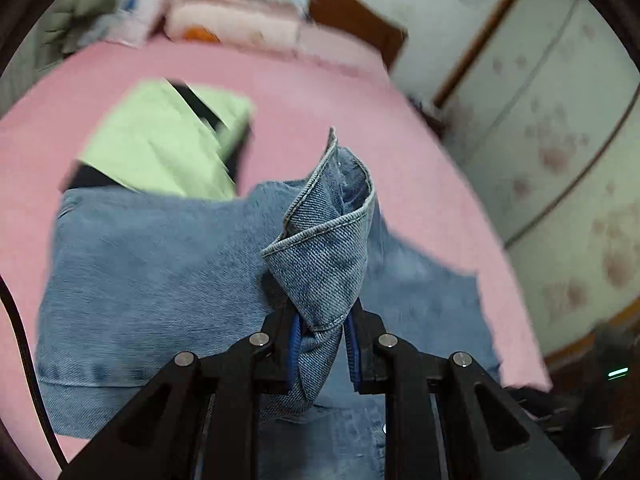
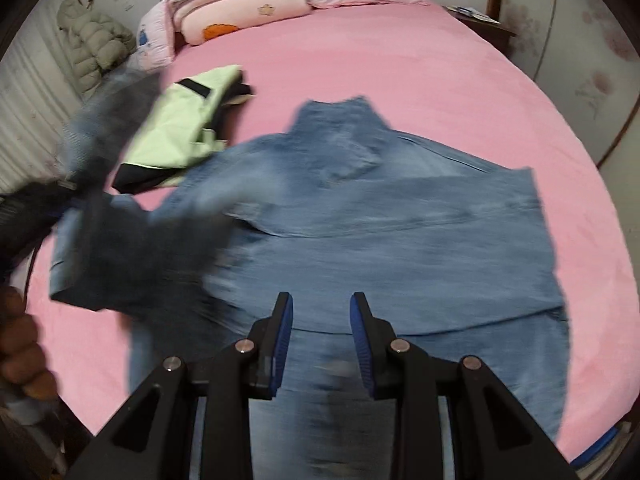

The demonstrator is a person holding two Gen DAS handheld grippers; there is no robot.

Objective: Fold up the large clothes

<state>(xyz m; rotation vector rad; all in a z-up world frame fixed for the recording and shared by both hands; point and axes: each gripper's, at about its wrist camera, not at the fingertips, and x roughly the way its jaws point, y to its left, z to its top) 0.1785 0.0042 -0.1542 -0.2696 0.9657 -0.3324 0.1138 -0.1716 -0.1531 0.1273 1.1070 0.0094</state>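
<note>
A blue denim jacket (image 1: pixel 152 264) (image 2: pixel 400 220) lies spread on the pink bed sheet (image 1: pixel 320 92) (image 2: pixel 400 60). My left gripper (image 1: pixel 323 316) is shut on a folded denim cuff (image 1: pixel 324 240), which stands up between the blue pads, lifted above the jacket. In the right wrist view that raised sleeve (image 2: pixel 120 220) is a dark blur at the left, beside a person's hand (image 2: pixel 20 352). My right gripper (image 2: pixel 322 304) hovers over the jacket's near hem, open, with nothing between its fingers.
A folded light-green and black garment (image 1: pixel 160 148) (image 2: pixel 184 128) lies beyond the jacket's left side. Stacked pink bedding and pillows (image 2: pixel 240 12) sit at the bed's head. A puffy grey coat (image 2: pixel 96 48) hangs at the far left; a wardrobe (image 1: pixel 560 140) stands right.
</note>
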